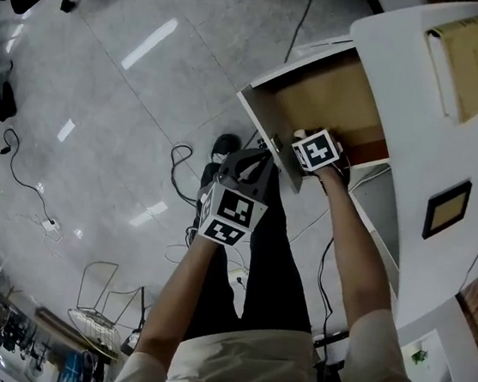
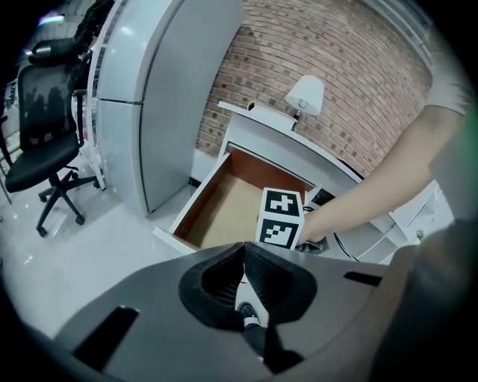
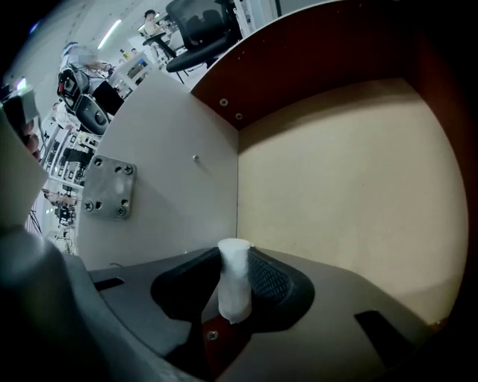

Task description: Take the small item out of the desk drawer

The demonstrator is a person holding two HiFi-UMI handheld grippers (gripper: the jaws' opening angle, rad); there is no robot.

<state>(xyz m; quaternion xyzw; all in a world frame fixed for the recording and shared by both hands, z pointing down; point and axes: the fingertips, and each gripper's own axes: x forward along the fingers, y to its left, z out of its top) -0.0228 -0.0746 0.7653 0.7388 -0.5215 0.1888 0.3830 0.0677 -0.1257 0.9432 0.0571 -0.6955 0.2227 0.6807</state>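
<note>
Small item (image 3: 233, 283), unseen overhead, sits in right gripper (image 3: 236, 255).

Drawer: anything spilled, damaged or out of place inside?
Nothing stands out. The drawer floor is bare, its walls look intact, and the only item seen, a small white cylinder, stands between the right gripper jaws.

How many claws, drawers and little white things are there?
Claws: 2, the left claw and the right claw
Open drawer: 1
Little white thing: 1, held in the right claw
Total: 4
</note>
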